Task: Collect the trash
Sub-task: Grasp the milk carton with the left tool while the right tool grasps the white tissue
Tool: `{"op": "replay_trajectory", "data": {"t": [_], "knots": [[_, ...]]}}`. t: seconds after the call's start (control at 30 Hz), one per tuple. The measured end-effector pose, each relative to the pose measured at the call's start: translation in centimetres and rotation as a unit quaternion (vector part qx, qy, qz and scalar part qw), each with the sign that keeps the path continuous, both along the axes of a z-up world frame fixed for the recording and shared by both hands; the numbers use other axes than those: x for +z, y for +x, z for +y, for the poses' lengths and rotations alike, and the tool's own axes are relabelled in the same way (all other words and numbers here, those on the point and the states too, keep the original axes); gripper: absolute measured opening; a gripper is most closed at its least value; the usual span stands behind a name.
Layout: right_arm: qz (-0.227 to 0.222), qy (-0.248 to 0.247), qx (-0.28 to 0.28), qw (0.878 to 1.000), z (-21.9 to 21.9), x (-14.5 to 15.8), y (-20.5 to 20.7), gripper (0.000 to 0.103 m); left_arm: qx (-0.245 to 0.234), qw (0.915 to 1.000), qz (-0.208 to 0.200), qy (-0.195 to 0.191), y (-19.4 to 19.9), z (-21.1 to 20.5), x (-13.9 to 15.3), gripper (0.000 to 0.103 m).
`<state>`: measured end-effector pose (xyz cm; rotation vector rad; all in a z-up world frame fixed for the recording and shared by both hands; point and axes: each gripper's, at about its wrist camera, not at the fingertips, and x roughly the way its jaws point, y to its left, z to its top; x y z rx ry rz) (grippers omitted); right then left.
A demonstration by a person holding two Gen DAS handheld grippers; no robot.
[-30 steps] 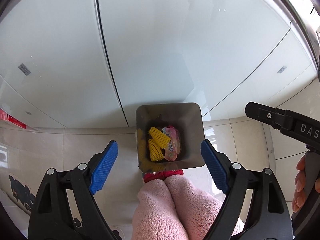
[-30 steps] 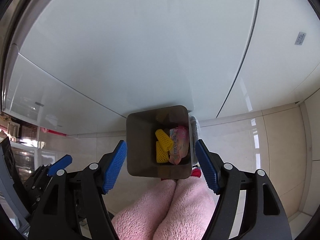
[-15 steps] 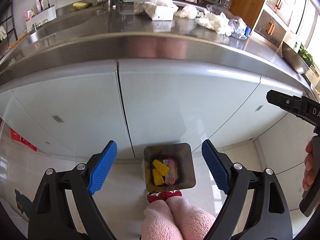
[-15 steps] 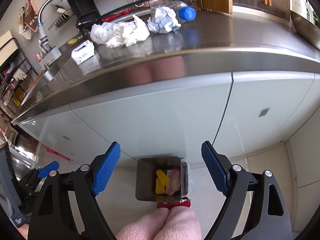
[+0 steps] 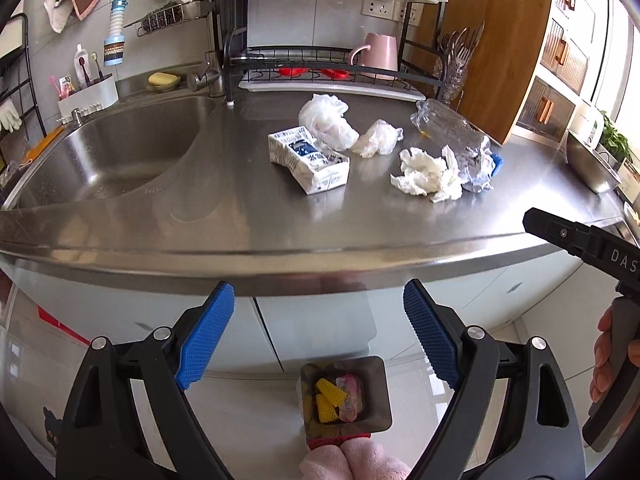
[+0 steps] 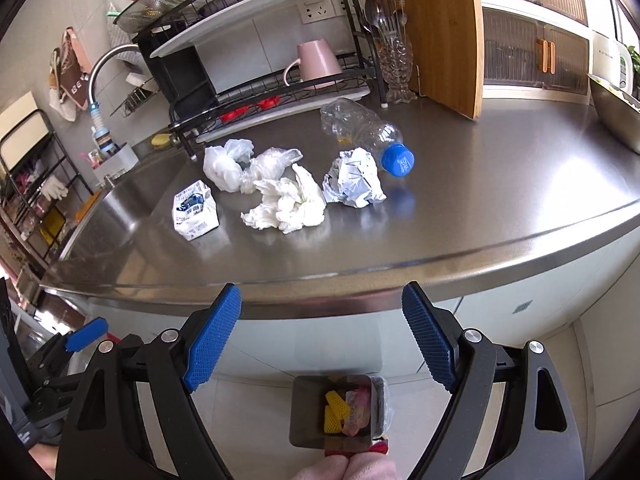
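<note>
Both grippers held wide and empty at the counter edge, trash ahead and above the bin.

The left gripper [image 5: 316,336] faces the milk carton [image 5: 310,159]; the right gripper [image 6: 322,334] faces the tissue [image 6: 286,204], paper ball [image 6: 354,180] and bottle [image 6: 366,134], whose long axis runs cap-first toward it. The bin [image 6: 304,412] sits on the floor below, its bottom hidden.

Stainless steel countertop [image 5: 200,216] gleaming under daylight, sink [image 5: 108,156] set in at left, black dish rack [image 5: 320,68] against the grey wall, wooden board [image 6: 444,36] leaning upright, white cabinet doors [image 5: 312,320] below, pale tiled floor [image 5: 248,420]
</note>
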<state>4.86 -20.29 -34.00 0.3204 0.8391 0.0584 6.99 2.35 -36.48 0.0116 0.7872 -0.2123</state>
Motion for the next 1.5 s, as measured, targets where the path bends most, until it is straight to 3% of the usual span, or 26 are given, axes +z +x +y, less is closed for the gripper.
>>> {"op": "replay_trajectory", "data": {"t": [0.2,0.5,0.93,1.03,1.07,1.17,1.23,1.4,1.5], "knots": [[0.006,0.011,0.014,1.000,0.6,0.0,3.7,0.065,0.008,0.9999,0.001,0.007,4.3,-0.3,0.7,0.073],[0.009,0.008,0.026,1.000,1.9,-0.9,8.4,0.062,0.023,0.9997,-0.001,0.002,10.2,-1.4,1.2,0.073],[0.029,-0.021,0.037,0.999,2.6,-3.4,11.8,0.058,0.034,0.9991,0.015,0.022,14.9,-2.1,-1.3,0.071],[0.031,-0.035,0.039,0.998,2.6,-3.8,11.9,0.043,0.032,0.9990,0.016,0.025,15.1,-2.1,-1.5,0.062],[0.033,-0.040,0.040,0.998,2.6,-4.0,12.0,0.036,0.033,0.9990,0.014,0.027,15.2,-2.1,-1.6,0.062],[0.030,-0.048,0.043,0.997,2.7,-4.3,11.7,0.033,0.033,0.9990,0.014,0.025,15.4,-2.3,-1.6,0.062],[0.028,-0.056,0.045,0.997,2.9,-4.4,11.6,0.033,0.038,0.9988,0.018,0.026,15.6,-2.3,-1.7,0.069],[0.029,-0.056,0.046,0.997,2.9,-4.4,11.8,0.033,0.036,0.9989,0.017,0.025,16.0,-2.6,-1.7,0.069],[0.027,-0.060,0.048,0.997,3.0,-4.3,11.8,0.033,0.040,0.9986,0.011,0.032,16.1,-2.9,-1.8,0.076]]}}
